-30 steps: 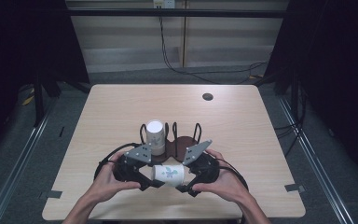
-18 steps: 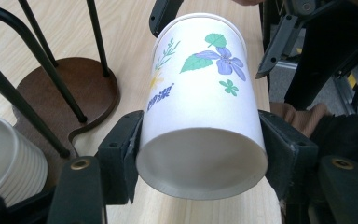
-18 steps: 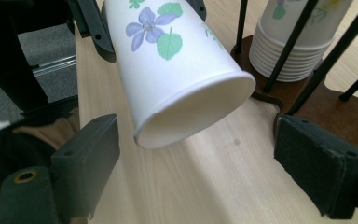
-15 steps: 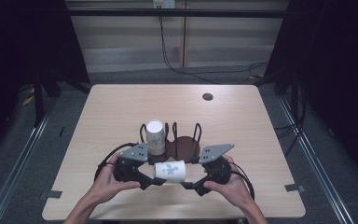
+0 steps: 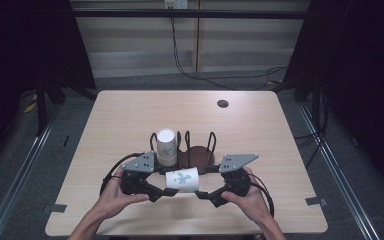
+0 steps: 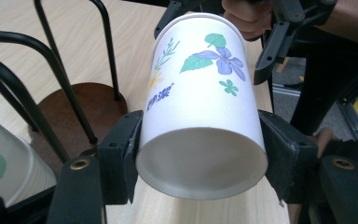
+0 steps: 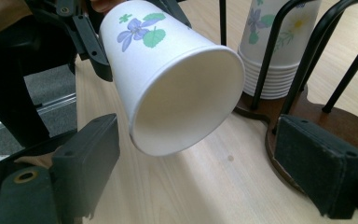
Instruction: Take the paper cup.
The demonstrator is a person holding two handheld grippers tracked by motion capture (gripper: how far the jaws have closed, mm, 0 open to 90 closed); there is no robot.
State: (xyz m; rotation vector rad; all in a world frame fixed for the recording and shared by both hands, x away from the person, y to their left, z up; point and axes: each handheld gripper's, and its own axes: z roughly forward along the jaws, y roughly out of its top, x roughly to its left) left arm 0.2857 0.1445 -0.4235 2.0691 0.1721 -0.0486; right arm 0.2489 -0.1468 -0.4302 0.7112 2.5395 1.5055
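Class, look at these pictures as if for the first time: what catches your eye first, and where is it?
First is the white paper cup printed with purple flowers, lying on its side above the table's near edge, clamped across its base end by the left hand-held gripper. The right hand-held gripper faces its open mouth, jaws spread and not touching it. Just behind stands a stack of matching cups in a black wire holder on a round brown base.

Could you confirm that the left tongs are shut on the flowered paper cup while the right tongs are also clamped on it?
Not quite. The left tongs are shut on the flowered paper cup, but the right tongs are not clamped on it: the right gripper view shows their jaws standing open, apart from the cup's sides. The rest is right.
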